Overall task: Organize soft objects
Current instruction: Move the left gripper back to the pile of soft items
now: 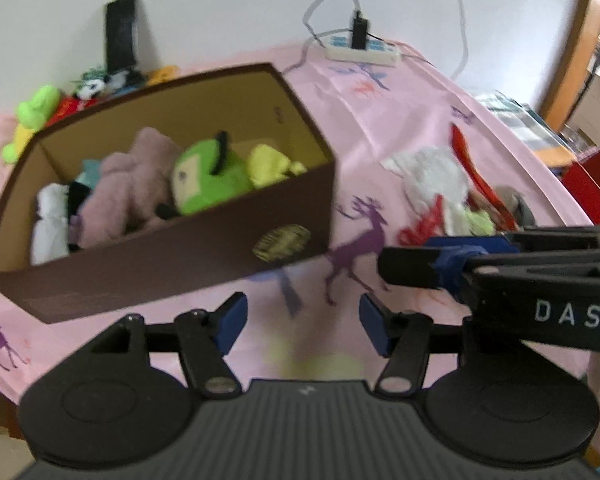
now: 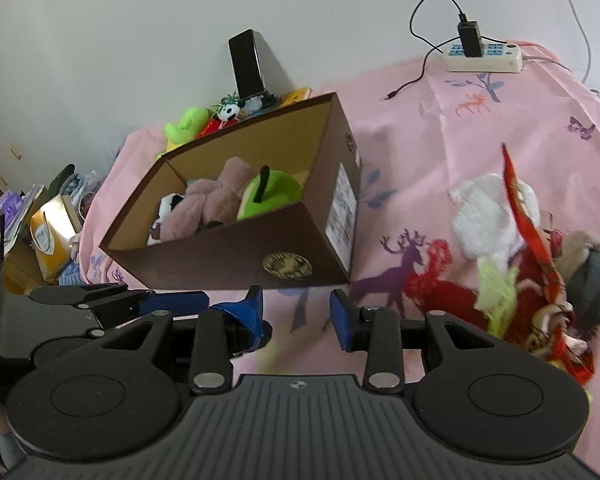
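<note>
A brown cardboard box (image 1: 172, 268) stands open on the pink cloth. It holds a pink plush (image 1: 132, 184), a round green plush (image 1: 208, 180), a pale yellow toy (image 1: 272, 164) and white and black ones. My left gripper (image 1: 302, 324) hovers open just in front of the box, with nothing between its blue pads. My right gripper (image 2: 298, 316) is open too, beside the left gripper (image 2: 204, 304) and near the box's front corner. To the right lies a pile of soft things (image 2: 520, 264): white plush, red fabric, a grey toy. A yellow-green blur low between the fingers is unclear.
Behind the box sit a green toy (image 1: 36, 108), a small panda (image 2: 230, 112) and a dark phone (image 2: 246, 64) leaning on the wall. A power strip (image 2: 484, 58) with a charger lies at the back right. The pink cloth (image 1: 380, 100) ends at the table's right edge; clutter lies left of the table.
</note>
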Available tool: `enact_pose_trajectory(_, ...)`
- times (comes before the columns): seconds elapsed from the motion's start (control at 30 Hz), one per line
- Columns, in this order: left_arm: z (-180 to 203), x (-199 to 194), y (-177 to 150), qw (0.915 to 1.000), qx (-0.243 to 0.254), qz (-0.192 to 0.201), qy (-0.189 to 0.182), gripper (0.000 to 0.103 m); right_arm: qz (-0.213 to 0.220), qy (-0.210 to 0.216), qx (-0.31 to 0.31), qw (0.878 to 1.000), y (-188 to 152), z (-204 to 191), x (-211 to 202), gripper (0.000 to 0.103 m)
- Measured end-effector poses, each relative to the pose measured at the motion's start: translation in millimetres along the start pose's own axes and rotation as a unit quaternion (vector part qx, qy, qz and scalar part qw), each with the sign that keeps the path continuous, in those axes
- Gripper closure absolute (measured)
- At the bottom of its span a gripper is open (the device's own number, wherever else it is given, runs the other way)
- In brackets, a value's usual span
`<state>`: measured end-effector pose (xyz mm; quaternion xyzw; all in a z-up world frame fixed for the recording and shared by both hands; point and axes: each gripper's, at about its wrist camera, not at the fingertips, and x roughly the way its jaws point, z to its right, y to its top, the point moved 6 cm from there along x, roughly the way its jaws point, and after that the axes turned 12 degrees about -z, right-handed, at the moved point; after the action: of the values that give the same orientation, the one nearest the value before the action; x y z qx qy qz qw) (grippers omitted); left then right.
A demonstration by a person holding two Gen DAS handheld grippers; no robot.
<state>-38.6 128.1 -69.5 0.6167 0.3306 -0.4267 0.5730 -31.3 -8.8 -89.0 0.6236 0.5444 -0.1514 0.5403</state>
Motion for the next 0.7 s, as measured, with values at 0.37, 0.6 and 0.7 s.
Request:
enact_pose_trajectory(0.37,47.6,12.7,-1.2,0.9963,0.059,-0.017,-0.061,0.038,0.013,-0.030,0.017,0.999,-18.1,40.5,-24.7,0.083)
enact_pose_trajectory(0.6,78.1,13.9,-4.2,0.9882,0.109,-0.018,-0.106,0.038,0.011,-0.051,0.056,0.997,-29.3,75.2,-42.1,0.083)
enact_pose_trajectory(0.7,88.9,16.8,-6.2,0.9833,0.127,-0.023,-0.128,0.038,0.005,-0.063,0.070,0.996,-35.6,88.1,-45.7,0.083)
